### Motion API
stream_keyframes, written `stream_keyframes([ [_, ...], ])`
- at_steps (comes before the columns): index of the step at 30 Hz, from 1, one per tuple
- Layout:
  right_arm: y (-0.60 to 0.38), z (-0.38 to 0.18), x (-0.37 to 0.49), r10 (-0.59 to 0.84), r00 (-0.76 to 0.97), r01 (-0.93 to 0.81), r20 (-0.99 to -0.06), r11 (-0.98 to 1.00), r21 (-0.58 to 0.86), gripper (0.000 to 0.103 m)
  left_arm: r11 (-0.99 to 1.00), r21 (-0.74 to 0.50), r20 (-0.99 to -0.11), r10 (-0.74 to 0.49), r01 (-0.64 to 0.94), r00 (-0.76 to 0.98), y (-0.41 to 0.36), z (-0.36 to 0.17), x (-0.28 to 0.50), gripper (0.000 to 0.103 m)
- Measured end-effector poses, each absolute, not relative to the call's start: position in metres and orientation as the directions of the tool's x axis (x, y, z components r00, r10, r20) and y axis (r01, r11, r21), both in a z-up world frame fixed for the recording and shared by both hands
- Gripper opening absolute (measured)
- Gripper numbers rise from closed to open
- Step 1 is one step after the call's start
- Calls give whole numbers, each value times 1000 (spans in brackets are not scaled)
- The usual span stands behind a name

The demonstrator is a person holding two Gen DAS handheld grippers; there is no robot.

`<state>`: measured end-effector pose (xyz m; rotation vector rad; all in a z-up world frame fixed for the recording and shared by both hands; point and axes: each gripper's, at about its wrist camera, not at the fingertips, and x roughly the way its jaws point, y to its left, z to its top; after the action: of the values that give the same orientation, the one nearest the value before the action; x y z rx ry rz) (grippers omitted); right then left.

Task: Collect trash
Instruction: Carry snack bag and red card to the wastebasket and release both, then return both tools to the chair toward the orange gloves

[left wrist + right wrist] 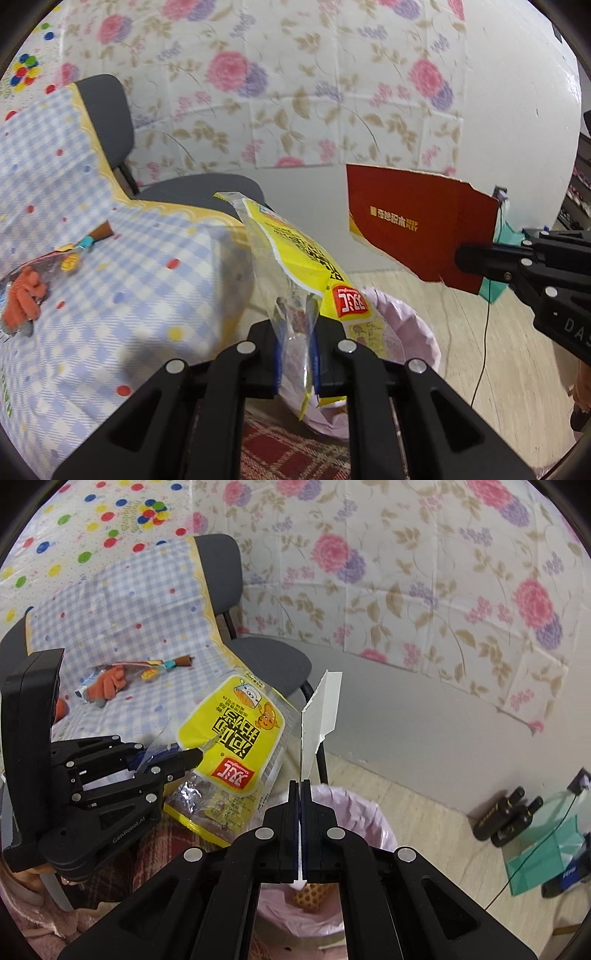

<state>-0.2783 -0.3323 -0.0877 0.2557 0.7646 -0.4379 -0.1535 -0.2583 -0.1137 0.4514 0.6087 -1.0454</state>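
Over the pink-lined bin [354,812], left gripper [295,354] pinches yellow wrapper [295,251], right gripper [300,834] clamps red card [421,225]; neither dropped yet, w/ toy litter [110,681] left on bench [129,609], probably.

Black left claw [184,757] with silver screws, "GenRoboLAI" lettering.

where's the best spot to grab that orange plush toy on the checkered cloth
Grip the orange plush toy across its soft body, coming from above, since it lies flat on the checkered cloth. A crinkled wrapper touches it, so keep the fingers off that side. Both grippers are full now: the left gripper holds the yellow packet, the right gripper the cardboard piece.
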Motion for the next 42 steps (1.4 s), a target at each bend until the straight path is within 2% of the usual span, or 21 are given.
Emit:
stream_keyframes([
  [5,-343,-108,-281,-244,602,490,-761,865,110,1,423,53,-689,-640,905,340,-268,-121,-153,12],
  [9,-351,-121,-279,-225,580,502,-783,856,126,2,418,31,-704,-636,908,317,-273,-125,-150,33],
  [11,-354,-126,-278,-225,570,508,-790,852,124,3,416,17,-709,-636,909,304,-276,-127,-148,35],
  [13,-357,-131,-278,-222,564,516,-795,847,130,4,418,4,-712,-637,908,296,-277,-128,-146,51],
  [15,-360,-136,-277,-219,557,523,-801,842,133,4,424,-6,-708,-641,906,296,-275,-128,-144,55],
  [20,-368,-139,-276,-220,554,539,-803,830,144,9,453,-14,-696,-644,892,316,-270,-122,-134,55],
  [27,-359,-115,-261,-226,609,493,-760,858,140,9,533,-10,-662,-637,846,394,-250,-104,-114,55],
  [42,-312,-74,-168,-97,723,268,-684,952,149,10,756,-34,-598,-539,654,593,-159,-65,-48,56],
])
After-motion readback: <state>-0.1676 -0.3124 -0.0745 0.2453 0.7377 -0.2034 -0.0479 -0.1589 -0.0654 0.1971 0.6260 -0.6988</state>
